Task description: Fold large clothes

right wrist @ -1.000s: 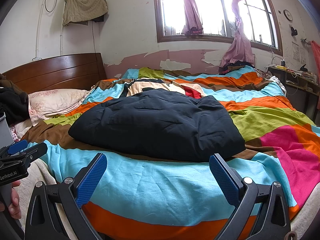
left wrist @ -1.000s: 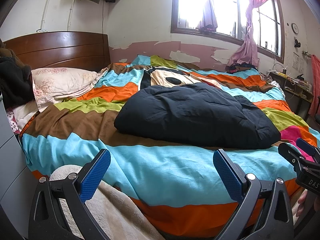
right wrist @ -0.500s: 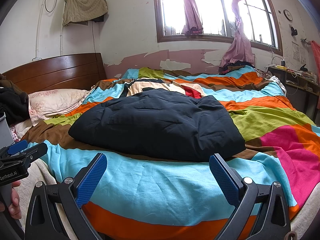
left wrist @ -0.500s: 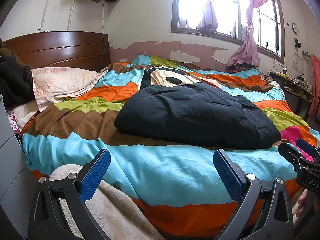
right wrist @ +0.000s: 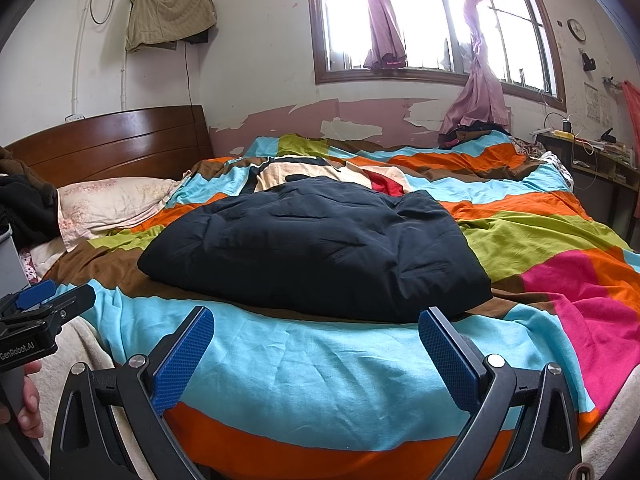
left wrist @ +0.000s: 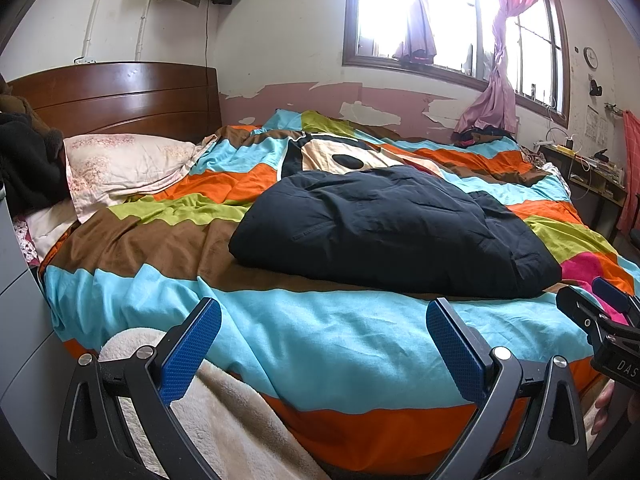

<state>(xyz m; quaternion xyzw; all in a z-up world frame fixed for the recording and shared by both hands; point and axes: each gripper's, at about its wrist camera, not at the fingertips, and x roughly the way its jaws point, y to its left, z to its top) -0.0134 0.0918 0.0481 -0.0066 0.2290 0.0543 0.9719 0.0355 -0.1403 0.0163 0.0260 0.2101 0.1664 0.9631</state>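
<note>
From the left wrist, your left gripper (left wrist: 324,344) is spread wide and empty, short of the dark padded jacket (left wrist: 392,232) lying mid-bed on the striped quilt (left wrist: 320,332); it looks soft, bulky and light, so take its near hem. From the right wrist, your right gripper (right wrist: 316,348) is equally wide; sleeves and collar can't be made out.

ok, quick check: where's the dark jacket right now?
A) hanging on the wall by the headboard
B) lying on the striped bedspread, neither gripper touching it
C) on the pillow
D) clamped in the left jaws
B. The dark jacket lies bunched on the striped bedspread, while the left gripper and right gripper both hover open and empty short of it.
</note>
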